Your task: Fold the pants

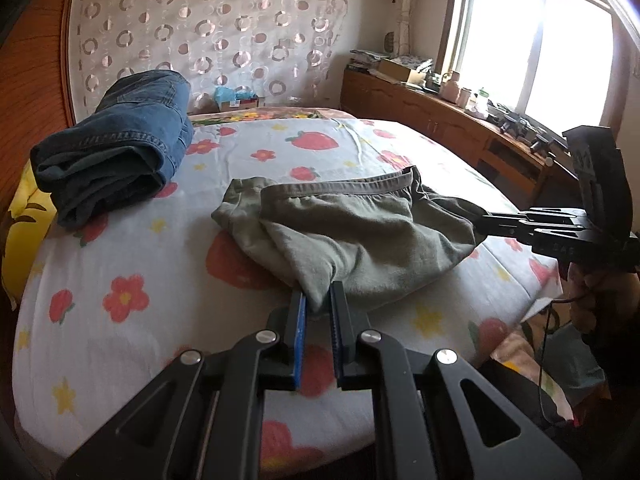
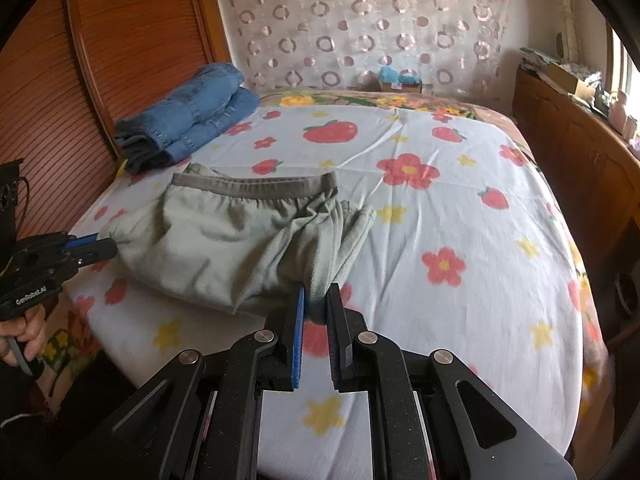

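The olive-green pants [image 1: 360, 236] lie bunched on the flowered bed sheet [image 1: 140, 240], waistband at the far side. My left gripper [image 1: 318, 300] is shut on a fold of their near edge. My right gripper [image 1: 480, 220] comes in from the right and pinches their right end. In the right wrist view, the pants [image 2: 224, 240] lie left of centre and my right gripper [image 2: 316, 300] is shut on their bunched fabric. The left gripper [image 2: 108, 250] grips their left end.
Folded blue jeans [image 1: 120, 140] sit at the far left of the bed by the wooden headboard [image 2: 120, 40]; they also show in the right wrist view [image 2: 188, 116]. A wooden cabinet [image 1: 460, 120] with clutter runs under the window on the right. A blue packet [image 2: 400, 76] lies at the bed's far end.
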`<act>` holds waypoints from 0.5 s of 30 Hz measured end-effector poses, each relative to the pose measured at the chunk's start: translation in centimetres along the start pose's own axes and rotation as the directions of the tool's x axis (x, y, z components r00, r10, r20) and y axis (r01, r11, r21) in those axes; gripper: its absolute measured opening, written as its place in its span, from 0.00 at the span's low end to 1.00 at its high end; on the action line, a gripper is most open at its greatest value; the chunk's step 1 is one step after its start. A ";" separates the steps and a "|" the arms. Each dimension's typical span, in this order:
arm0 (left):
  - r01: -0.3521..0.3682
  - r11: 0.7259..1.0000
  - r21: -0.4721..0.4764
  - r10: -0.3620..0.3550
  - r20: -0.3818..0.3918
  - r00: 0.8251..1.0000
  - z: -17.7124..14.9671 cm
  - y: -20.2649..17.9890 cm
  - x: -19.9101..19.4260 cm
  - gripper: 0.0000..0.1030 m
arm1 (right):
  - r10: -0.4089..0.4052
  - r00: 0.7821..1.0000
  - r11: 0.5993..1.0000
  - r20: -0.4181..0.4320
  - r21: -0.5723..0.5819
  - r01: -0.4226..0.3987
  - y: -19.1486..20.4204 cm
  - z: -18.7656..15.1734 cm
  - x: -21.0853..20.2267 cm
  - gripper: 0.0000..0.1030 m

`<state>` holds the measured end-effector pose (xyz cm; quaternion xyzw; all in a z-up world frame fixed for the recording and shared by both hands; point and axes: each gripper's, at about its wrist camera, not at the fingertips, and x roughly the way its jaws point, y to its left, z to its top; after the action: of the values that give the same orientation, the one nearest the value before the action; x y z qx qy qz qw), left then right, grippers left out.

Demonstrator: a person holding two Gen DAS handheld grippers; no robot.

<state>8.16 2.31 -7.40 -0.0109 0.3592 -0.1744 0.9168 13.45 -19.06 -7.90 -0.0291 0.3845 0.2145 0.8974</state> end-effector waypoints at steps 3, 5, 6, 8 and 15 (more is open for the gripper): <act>0.000 1.000 0.008 0.000 -0.003 1.000 -0.4 -0.4 -0.4 0.09 | -0.002 1.000 1.000 0.001 0.002 0.002 0.4 -0.7 -0.5 0.07; -0.002 1.000 0.015 0.002 -0.004 1.000 -0.7 -0.7 -0.6 0.09 | -0.003 1.000 1.000 -0.002 -0.001 0.003 0.6 -1.1 -0.5 0.07; -0.001 1.000 0.015 0.001 -0.006 1.000 -0.8 -0.7 -0.7 0.09 | -0.005 1.000 1.000 -0.003 -0.004 0.005 0.7 -1.2 -0.6 0.07; -0.003 1.000 0.015 0.003 -0.010 1.000 -1.0 -0.8 -0.6 0.09 | -0.009 1.000 1.000 -0.008 -0.007 0.009 0.7 -1.4 -0.5 0.07; -0.011 1.000 0.015 0.011 -0.041 0.999 -1.6 -1.1 0.3 0.10 | -0.007 1.000 1.000 -0.024 0.013 0.007 0.3 -2.1 0.1 0.08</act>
<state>6.97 1.36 -8.63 0.0014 0.3766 -0.1720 0.9103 11.99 -19.16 -9.41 -0.0271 0.3967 0.2083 0.8936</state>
